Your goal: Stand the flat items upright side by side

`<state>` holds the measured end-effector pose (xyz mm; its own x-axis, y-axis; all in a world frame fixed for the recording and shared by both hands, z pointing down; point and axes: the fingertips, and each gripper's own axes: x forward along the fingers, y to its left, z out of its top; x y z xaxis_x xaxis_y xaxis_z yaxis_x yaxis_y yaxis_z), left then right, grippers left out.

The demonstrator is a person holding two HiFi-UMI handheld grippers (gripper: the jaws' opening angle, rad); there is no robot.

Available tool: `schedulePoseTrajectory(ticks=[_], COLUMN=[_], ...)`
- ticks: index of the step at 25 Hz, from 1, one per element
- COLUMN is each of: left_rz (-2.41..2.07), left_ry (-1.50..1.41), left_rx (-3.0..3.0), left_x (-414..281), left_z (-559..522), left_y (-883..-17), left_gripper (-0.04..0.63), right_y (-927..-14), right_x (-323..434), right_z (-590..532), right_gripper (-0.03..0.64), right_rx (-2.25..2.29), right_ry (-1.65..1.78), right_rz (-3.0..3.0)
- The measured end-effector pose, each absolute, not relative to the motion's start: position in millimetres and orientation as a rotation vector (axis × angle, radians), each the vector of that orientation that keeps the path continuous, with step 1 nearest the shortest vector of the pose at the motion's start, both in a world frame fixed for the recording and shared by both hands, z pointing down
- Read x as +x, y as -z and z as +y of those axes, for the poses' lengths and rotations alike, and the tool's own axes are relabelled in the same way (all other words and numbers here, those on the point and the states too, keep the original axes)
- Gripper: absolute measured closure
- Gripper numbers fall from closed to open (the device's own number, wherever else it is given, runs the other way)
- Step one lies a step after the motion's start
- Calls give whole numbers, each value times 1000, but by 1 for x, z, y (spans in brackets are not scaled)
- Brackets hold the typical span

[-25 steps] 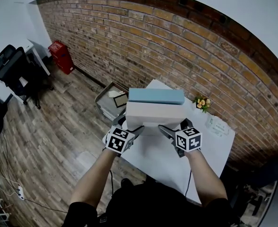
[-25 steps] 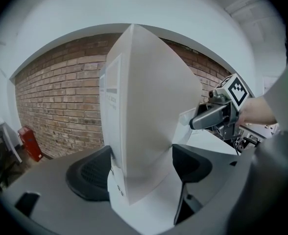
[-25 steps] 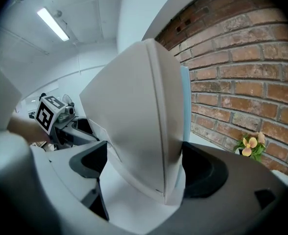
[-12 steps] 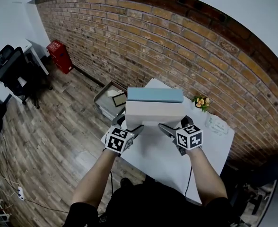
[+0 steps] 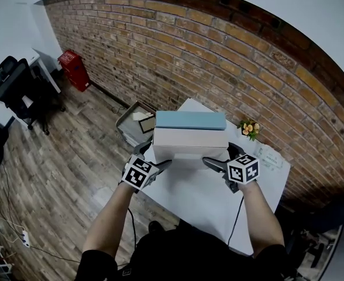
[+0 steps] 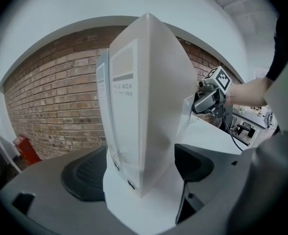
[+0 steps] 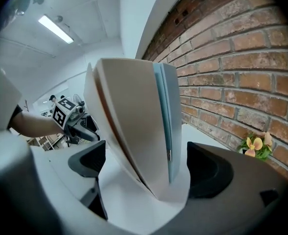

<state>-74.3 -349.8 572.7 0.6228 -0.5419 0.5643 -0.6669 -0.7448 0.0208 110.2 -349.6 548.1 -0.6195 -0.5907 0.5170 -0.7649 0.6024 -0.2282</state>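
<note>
The white file box [image 5: 189, 140] and the blue file box [image 5: 191, 120] are standing upright, side by side, on the counter [image 5: 201, 198], while the left tongs [image 5: 156, 156] and the right tongs [image 5: 222, 156] are just opening wider, each standing apart around one end of the pair.
</note>
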Motion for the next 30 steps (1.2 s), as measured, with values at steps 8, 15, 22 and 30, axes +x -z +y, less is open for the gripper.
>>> schedulePoseTrajectory(ticks=[8,15,22,30], left_rz=[-908,-873,-889,-918], left_ry=[-857,-879,-863,-854], left_rx=[2622,2661,2663,2652], left_x=[-75,-64,-61,-62], left_z=[-358,-362,-360,-362], left_y=[-578,-579,-579,-580], left_gripper=[123,123,123,123], right_y=[-548,-545,-543,-540], right_x=[100,92,94,97], right_z=[-358,-360,-352,-347], right_gripper=[94,103,156,224], right_rx=[960,933,951,963], right_ry=[-518,-378,-381,-384], right_rz=[-2540,-2579,-2590,-2600])
